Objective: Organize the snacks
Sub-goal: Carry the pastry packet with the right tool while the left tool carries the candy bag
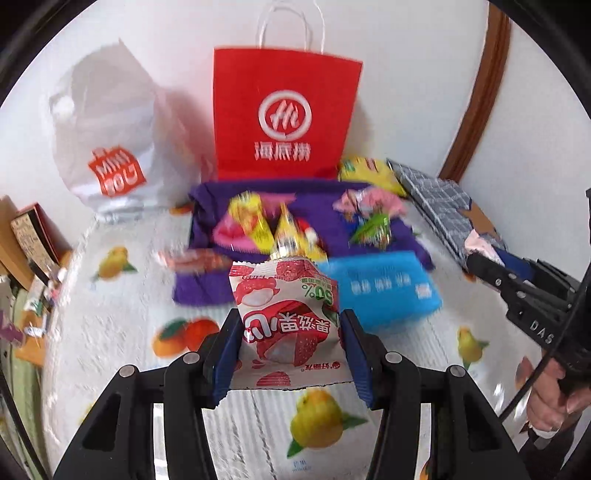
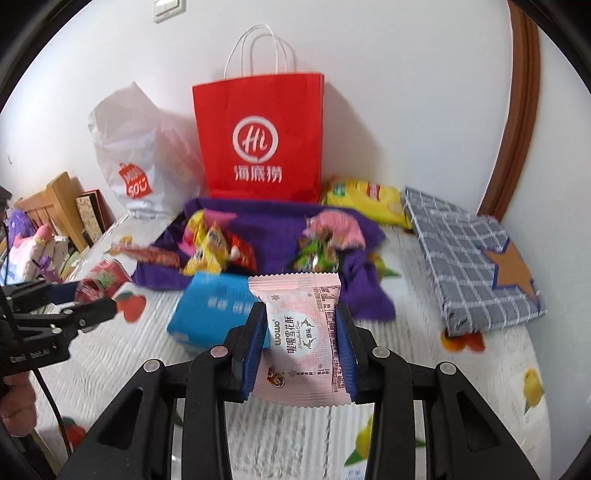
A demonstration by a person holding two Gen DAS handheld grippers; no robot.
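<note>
Fruit-print cloth (image 1: 110,325); only right view shows switch (image 2: 168,8).

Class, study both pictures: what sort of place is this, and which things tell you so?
Probably a bedroom at home: a fruit-print bed sheet against a white wall, a folded checked quilt, and plush toys beside a wooden frame.

1. Your left gripper (image 1: 290,334) is clamped on a red and white snack packet (image 1: 286,314), blue pads pressing both its sides.
2. Your right gripper (image 2: 301,338) is clamped on a pink snack packet (image 2: 303,332) the same way.
3. Both point toward the bed's far edge.
</note>
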